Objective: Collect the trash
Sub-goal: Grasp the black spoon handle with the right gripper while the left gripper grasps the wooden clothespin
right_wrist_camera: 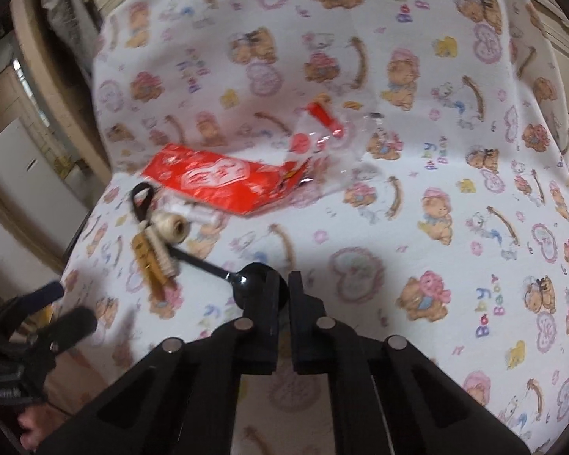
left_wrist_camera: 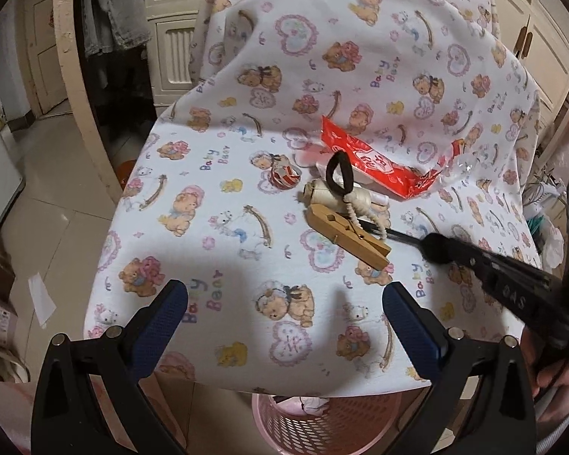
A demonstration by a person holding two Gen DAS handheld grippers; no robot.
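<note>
Right gripper (right_wrist_camera: 283, 284) pinching black plastic spoon (right_wrist_camera: 246, 284) by bowl on bear-print cloth (right_wrist_camera: 417, 189); handle running up-left under clothespin (right_wrist_camera: 151, 265). Left gripper (left_wrist_camera: 284, 303) spread wide, holding nothing.

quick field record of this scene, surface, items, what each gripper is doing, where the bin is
surface: white bear-print cloth
trash: red foil wrapper with a torn clear plastic end
clutter: wooden clothespin, cream thread spool, black hair-tie loop
black plastic spoon: handle runs under the clutter, bowl at the right gripper's tips
right gripper: shut on the spoon's bowl
left gripper: open, holding nothing, short of the clutter
bin: pink mesh basket below the cloth's near edge
</note>
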